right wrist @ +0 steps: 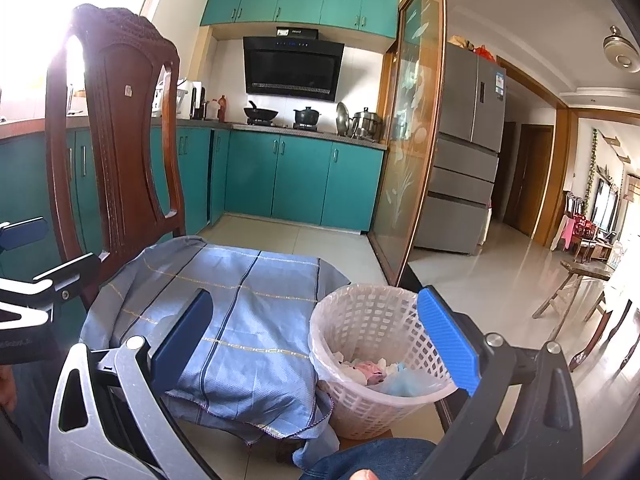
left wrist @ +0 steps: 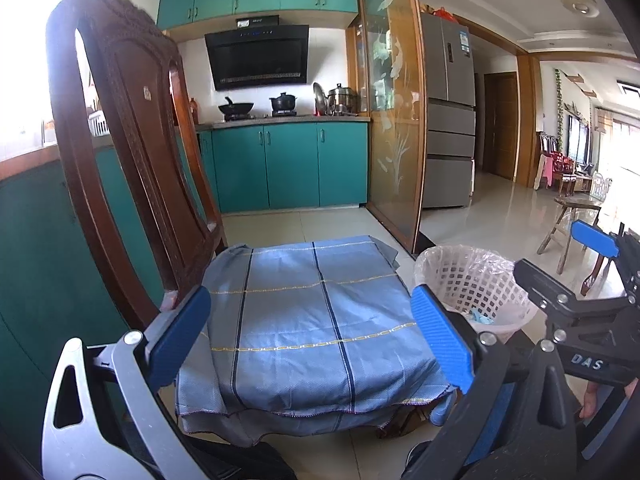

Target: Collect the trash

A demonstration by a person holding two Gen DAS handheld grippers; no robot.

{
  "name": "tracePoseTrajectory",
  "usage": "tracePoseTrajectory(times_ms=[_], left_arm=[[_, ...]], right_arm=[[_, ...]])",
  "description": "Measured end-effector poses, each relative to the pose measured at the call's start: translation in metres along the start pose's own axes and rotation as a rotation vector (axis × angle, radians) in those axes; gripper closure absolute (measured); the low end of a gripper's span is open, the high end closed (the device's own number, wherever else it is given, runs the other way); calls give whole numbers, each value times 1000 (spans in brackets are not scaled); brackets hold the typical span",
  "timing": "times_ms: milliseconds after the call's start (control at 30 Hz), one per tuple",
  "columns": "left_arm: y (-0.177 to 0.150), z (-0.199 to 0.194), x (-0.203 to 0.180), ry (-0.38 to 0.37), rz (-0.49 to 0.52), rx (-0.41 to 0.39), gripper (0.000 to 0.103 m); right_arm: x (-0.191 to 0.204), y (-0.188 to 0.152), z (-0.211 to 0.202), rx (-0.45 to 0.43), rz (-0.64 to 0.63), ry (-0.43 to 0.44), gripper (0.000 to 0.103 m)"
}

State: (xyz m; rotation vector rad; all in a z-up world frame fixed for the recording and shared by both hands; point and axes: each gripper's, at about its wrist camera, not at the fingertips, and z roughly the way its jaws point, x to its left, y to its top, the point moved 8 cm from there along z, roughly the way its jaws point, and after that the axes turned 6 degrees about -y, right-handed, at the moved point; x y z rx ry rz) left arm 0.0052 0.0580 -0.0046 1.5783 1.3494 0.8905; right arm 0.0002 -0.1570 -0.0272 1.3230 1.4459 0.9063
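Note:
A white lattice wastebasket (right wrist: 360,320) lined with clear plastic stands on the floor just right of a low table under a blue plaid cloth (right wrist: 240,312). Crumpled pink, white and blue trash (right wrist: 376,372) lies in its bottom. My right gripper (right wrist: 316,340) hangs open and holds nothing, over the cloth's right edge and the basket's left rim. My left gripper (left wrist: 312,338) is open above the cloth (left wrist: 312,320), nothing between its fingers. In the left wrist view the basket (left wrist: 480,280) sits to the right, with the right gripper (left wrist: 568,258) beyond it.
A carved dark wooden chair (left wrist: 132,140) stands at the cloth's far left. Teal kitchen cabinets (left wrist: 292,164) line the back wall. A glass sliding door (left wrist: 394,128) and a grey fridge (left wrist: 450,120) stand to the right. A wooden stool (right wrist: 576,292) is on the tiled floor at far right.

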Motion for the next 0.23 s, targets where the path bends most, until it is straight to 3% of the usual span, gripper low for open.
tracePoseTrajectory(times_ms=[133,233], left_arm=[[-7,51,23,19,-31,68,3],[-12,109,47,21,-69,142,3]], right_arm=[[8,1,29,36,-44,13,3],[19,0,80,119,-79,46,3]])
